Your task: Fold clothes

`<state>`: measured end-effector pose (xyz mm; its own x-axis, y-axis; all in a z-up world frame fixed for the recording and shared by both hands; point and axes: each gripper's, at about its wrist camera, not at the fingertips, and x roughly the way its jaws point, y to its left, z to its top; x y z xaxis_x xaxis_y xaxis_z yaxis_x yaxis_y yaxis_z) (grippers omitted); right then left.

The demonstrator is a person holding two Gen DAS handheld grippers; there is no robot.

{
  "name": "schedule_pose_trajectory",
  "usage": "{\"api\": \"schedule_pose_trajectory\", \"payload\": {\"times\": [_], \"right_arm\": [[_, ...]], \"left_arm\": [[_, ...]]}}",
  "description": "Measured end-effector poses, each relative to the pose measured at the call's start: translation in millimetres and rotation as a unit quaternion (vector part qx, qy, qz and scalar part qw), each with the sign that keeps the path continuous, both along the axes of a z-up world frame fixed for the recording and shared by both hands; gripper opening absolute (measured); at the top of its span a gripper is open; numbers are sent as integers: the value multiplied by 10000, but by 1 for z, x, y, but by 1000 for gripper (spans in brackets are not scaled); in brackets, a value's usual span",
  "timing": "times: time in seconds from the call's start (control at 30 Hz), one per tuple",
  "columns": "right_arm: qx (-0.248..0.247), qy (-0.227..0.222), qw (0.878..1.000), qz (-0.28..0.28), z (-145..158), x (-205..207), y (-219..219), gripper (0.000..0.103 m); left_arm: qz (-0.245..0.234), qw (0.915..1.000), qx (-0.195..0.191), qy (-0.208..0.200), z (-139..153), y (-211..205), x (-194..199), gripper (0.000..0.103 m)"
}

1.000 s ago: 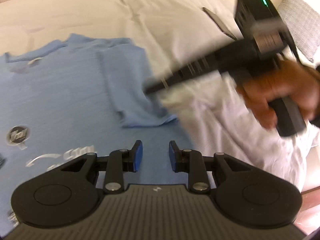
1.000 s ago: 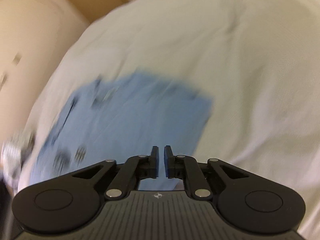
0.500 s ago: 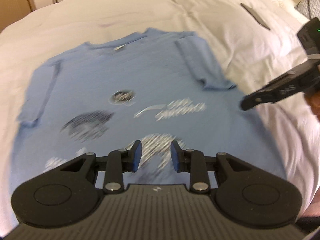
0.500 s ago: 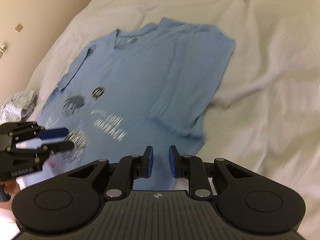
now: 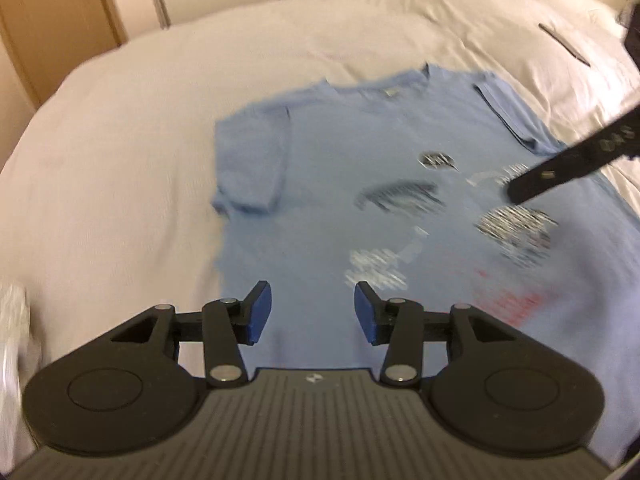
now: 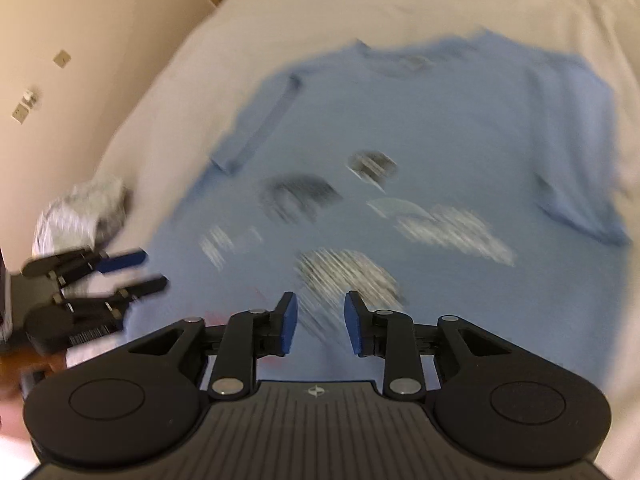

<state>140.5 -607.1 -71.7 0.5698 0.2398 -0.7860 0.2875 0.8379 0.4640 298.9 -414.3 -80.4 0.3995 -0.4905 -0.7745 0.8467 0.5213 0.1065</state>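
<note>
A light blue T-shirt [image 5: 328, 184] with printed logos lies flat, front up, on a white bed, collar at the far side; it also shows in the right wrist view [image 6: 420, 128]. Both short sleeves are folded in over the body. My left gripper [image 5: 312, 312] is open and empty above the shirt's near left hem; it also shows in the right wrist view [image 6: 116, 270]. My right gripper [image 6: 318, 322] is open and empty above the lower middle of the shirt. One of its fingers [image 5: 568, 164] shows over the shirt's right side in the left wrist view.
The white bedsheet [image 5: 120, 152] spreads all round the shirt. A crumpled grey-white cloth [image 6: 84, 212] lies at the bed's left edge. A thin dark object [image 5: 564, 44] lies on the bed at the far right. Wardrobe doors [image 5: 60, 20] stand beyond the bed.
Both grippers have opened wider. The left view swung left, so the shirt now lies to its right. The right gripper moved over the shirt's lower middle.
</note>
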Motion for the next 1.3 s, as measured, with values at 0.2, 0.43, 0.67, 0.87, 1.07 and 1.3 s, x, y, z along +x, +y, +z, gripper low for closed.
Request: {"api": "schedule_pose_trajectory", "payload": {"times": [0.2,0.43,0.67,0.87,1.07,1.3], "right_arm": [[-824,-201,9962,204,-4,115,59,34],[-2764,-88,9368,2144,-23,210,132,34],[-3695,-56,8663,3361,-52,226,176,37],[-4379,-20,8237,3602,-60,227,179,4],[-4807,-205,7978,3633,-53,216,174,0],[-4821,-325,7928,3714,-52,205,163,0]], "left_arm": [[-347,9982,-176,464,-39,-2,65,41],[379,9880,-935,1173,-47,42,91,39],[261,9883,-1050,1076,-44,60,80,39],[77,9872,-1228,1011,-32,52,75,39],[-287,9852,-1294,1090,-30,35,77,40],[-628,9818,-1310,1220,-47,9,92,41]]}}
